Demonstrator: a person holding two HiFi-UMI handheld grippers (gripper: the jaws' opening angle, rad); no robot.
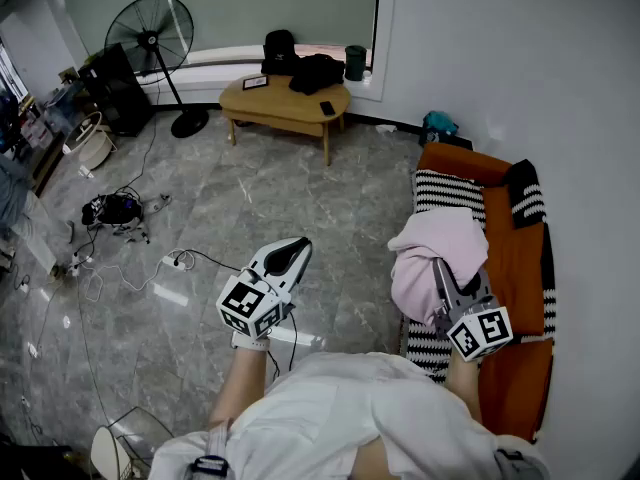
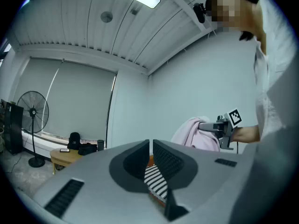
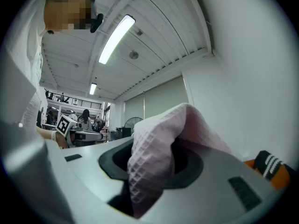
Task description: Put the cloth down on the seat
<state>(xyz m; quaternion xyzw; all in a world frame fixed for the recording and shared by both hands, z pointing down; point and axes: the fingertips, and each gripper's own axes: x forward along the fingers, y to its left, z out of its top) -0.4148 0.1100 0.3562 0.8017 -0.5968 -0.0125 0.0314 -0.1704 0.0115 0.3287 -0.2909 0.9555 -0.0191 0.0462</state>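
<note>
The right claw (image 3: 154,169) is clenched on the pink cloth (image 3: 156,143); a waffle-weave fold fills the gap between its jaws and bulges over the top. In the head view the cloth hangs bunched above the front part of the orange seat (image 1: 515,258), over a striped cushion (image 1: 445,193), and is not yet laid down. The left claw (image 2: 150,160) is clenched with nothing in it, held apart over the floor (image 1: 300,188).

Likely trouble from here:
- The bunch sits near the seat's front edge. Let go there, much of it could slide off to the floor, since most of its bulk seems to lie on the floor side of the claw.
- Fabric drapes over the jaws, so on release a fold may snag on 1 jaw and lift away with the claw.
- Dropped from this height, it would probably land crumpled, not spread.

No brand, label or writing can be read. The only printed patterns are the black-and-white square markers on the 2 cubes (image 1: 480,333).
</note>
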